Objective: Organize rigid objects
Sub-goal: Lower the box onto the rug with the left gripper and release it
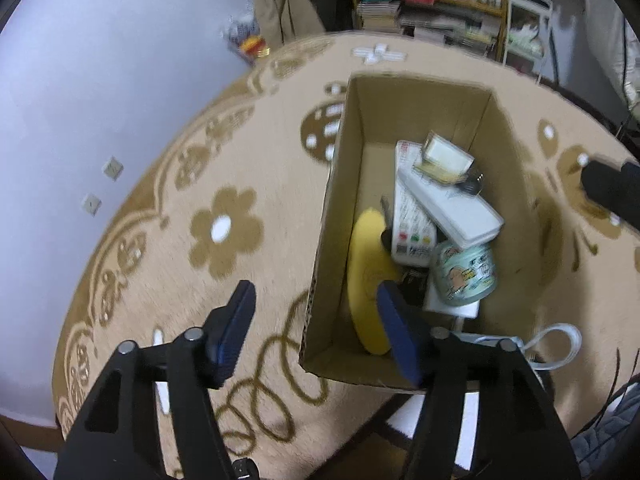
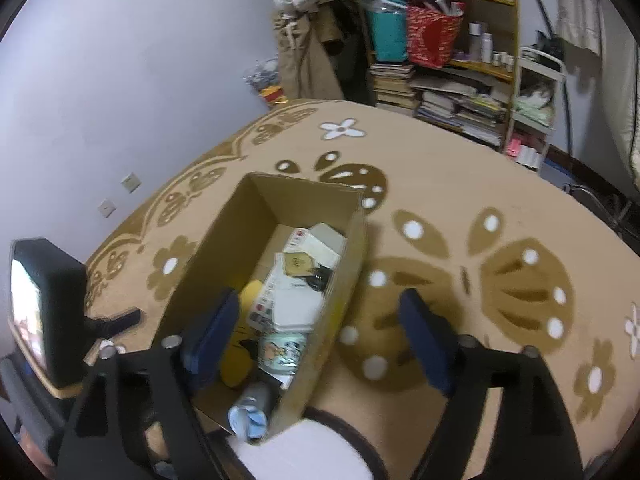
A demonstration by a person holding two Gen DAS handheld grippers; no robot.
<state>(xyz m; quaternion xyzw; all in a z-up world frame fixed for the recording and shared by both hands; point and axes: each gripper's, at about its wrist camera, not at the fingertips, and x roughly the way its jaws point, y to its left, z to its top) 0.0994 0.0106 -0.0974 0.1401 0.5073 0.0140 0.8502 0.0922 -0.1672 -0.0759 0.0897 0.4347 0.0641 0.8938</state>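
Clearing the cardboard box (image 1: 344, 208): left gripper (image 1: 316, 332) and right gripper (image 2: 320, 336) both wide open, empty; lift straight, avoid near rim.

Pale lilac wall (image 2: 132, 60) with two sockets; crowded wooden bookshelf (image 2: 452, 76); tan floral-patterned tablecloth (image 2: 440, 184); white trolley (image 2: 540, 92)

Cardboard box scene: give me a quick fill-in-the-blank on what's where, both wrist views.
1. The yellow disc leans inside the ____ box.
2. The box stands on a tan cloth patterned with brown ____.
3. Left gripper and right gripper both have their jaws ____, nothing between them.
4. The round tin with the cartoon label lies in the box below a white ____.

Missing words: cardboard; flowers; open; remote control
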